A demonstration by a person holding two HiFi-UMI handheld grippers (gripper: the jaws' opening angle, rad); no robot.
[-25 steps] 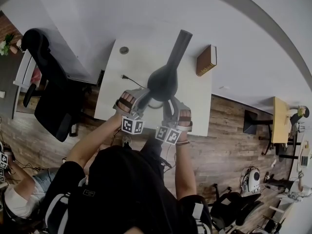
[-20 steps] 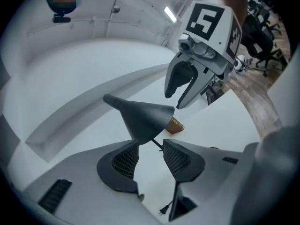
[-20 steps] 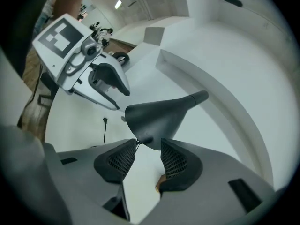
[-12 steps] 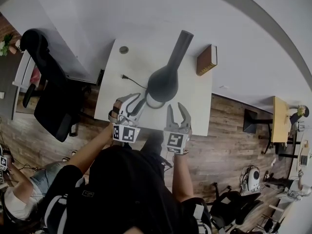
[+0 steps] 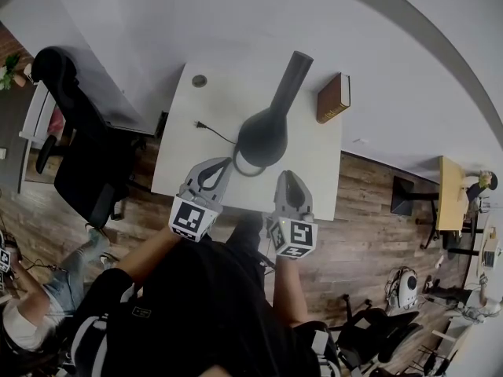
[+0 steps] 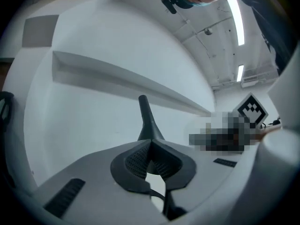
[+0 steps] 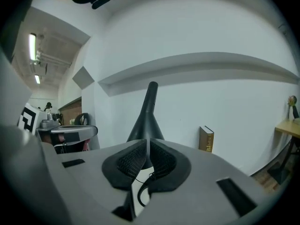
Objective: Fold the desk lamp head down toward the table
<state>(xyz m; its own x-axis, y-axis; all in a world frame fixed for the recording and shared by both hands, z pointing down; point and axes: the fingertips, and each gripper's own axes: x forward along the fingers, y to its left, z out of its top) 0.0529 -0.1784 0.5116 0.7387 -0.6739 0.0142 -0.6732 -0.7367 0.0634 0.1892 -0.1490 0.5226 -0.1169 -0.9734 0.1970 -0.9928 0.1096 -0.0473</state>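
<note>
The black desk lamp [image 5: 262,136] stands on the white table [image 5: 318,175], its cone-shaped body widening toward me and its narrow end [image 5: 293,71] pointing to the wall. My left gripper [image 5: 222,163] hovers just short of the lamp's near left side, shut and empty. My right gripper [image 5: 288,177] hangs over the table's near edge; its jaws are closing, almost together, with nothing between them. In the left gripper view the lamp [image 6: 146,121] rises straight beyond the shut left gripper [image 6: 150,142]. In the right gripper view the lamp [image 7: 147,114] stands behind the right gripper [image 7: 148,142]. Neither gripper touches the lamp.
The lamp's black cord [image 5: 214,132] runs left across the table and loops near the base. A brown book [image 5: 332,96] stands at the table's right edge, a small round disc [image 5: 200,80] at its far left corner. A black office chair [image 5: 82,148] stands left of the table.
Both grippers have drawn back from the lamp's wide end toward me, rolled over and risen. Their jaws, wide apart a second ago, have come together.
</note>
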